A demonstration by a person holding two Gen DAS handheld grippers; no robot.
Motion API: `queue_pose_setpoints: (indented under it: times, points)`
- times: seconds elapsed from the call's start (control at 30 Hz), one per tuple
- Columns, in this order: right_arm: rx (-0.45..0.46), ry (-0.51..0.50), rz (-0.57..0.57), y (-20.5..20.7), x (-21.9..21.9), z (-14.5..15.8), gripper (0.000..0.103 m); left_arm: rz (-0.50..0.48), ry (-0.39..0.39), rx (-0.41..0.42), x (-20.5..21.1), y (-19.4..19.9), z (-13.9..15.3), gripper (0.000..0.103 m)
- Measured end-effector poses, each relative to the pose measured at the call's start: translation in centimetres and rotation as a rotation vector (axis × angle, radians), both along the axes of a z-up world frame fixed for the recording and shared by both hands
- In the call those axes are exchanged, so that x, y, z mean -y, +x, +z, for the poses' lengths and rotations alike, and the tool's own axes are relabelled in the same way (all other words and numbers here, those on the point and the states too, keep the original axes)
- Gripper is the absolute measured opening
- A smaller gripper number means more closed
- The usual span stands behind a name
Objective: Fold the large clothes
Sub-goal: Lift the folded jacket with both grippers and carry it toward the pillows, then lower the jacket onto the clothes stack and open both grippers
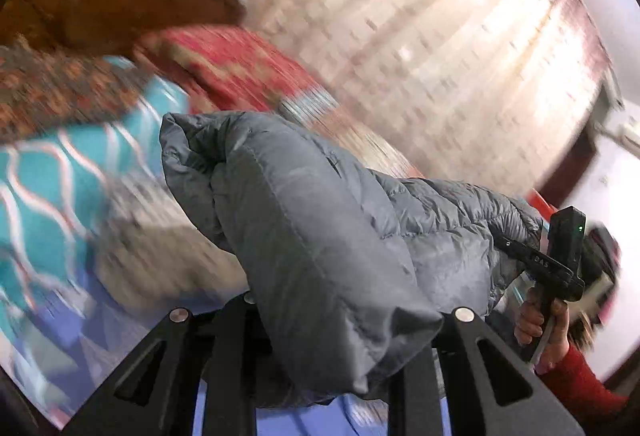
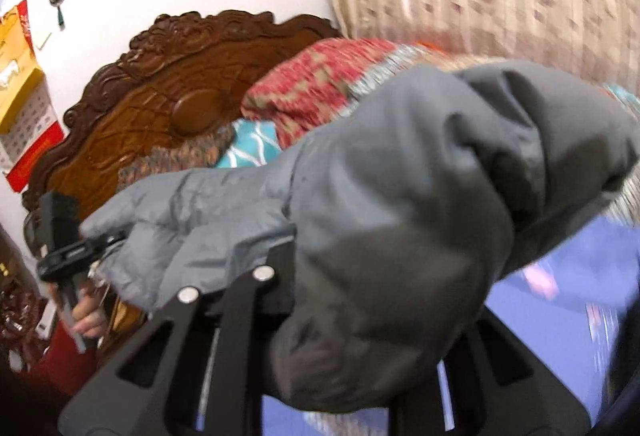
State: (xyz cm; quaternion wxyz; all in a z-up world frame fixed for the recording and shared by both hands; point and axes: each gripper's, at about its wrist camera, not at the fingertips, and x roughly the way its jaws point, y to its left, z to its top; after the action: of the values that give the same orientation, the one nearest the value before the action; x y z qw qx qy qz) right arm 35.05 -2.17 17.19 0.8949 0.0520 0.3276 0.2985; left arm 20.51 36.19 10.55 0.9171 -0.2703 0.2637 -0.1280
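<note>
A grey puffer jacket (image 1: 320,220) hangs in the air between both grippers, above the bed. My left gripper (image 1: 320,320) is shut on one end of it, and the padded cloth bulges over the fingers and hides the tips. My right gripper (image 2: 320,276) is shut on the other end of the jacket (image 2: 400,204), whose bunched cloth covers the fingertips. The right gripper also shows in the left wrist view (image 1: 516,244), clamped on the jacket's far edge. The left gripper shows in the right wrist view (image 2: 108,238), pinching the jacket's other edge.
A carved wooden headboard (image 2: 160,108) stands behind the bed. A red patterned quilt (image 2: 316,84) and a teal patterned cloth (image 1: 56,172) lie piled on the bed. A blue sheet (image 2: 560,316) lies below. Beige curtains (image 1: 460,56) hang behind. A wall calendar (image 2: 24,96) hangs at the left.
</note>
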Motion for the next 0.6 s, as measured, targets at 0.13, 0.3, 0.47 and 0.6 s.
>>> queue_pose_setpoints:
  times: [0.13,0.3,0.47,0.6]
  points:
    - [-0.093,-0.082,-0.078,10.9,-7.7,-4.4,0.05,0.203,0.099,-0.08,-4.0,6.5,-2.6,0.05]
    - [-0.151,-0.356,-0.306,18.4,-12.5,-13.6,0.069,0.414,0.282,-0.461,-7.8,14.5,-13.1,0.064]
    - [-0.12,-0.296,-0.366,19.6,-10.6,-13.6,0.069,0.468,0.261,-0.418,-8.5,13.4,-14.1,0.074]
    - [-0.052,-0.238,-0.348,15.6,-8.5,-11.1,0.069,0.494,0.226,-0.396,-9.5,10.0,-12.0,0.074]
